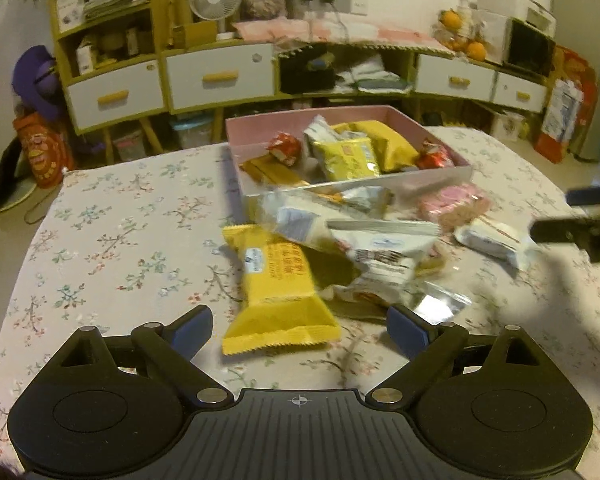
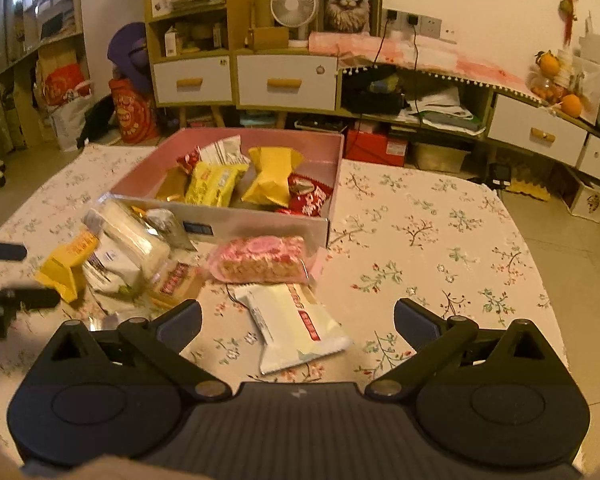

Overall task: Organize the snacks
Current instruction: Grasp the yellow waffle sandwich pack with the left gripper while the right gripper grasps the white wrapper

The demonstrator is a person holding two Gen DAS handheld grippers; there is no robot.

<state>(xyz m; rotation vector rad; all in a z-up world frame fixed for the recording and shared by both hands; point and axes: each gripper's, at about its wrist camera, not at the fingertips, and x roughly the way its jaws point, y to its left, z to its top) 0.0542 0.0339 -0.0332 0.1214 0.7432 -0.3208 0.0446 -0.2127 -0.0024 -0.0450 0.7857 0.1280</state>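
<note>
A pink box [image 1: 380, 110] [image 2: 236, 222] on the flowered table holds several yellow, red and white snack packs. In front of it lies a loose pile of snacks. In the left wrist view my left gripper [image 1: 300, 330] is open, with a yellow pack [image 1: 278, 292] lying between its fingers. White packs [image 1: 380, 256] and a pink pack [image 1: 454, 200] lie beyond. In the right wrist view my right gripper [image 2: 298, 320] is open over a white pack [image 2: 296, 326], with the pink pack [image 2: 262, 258] just ahead. The right gripper also shows at the right edge of the left wrist view [image 1: 568, 214].
The table [image 2: 440, 248] has a floral cloth; its right edge drops to the floor. Behind stand wooden cabinets with white drawers [image 1: 220, 76], a fan [image 2: 294, 4], a cat picture [image 2: 348, 0] and oranges [image 2: 568, 104].
</note>
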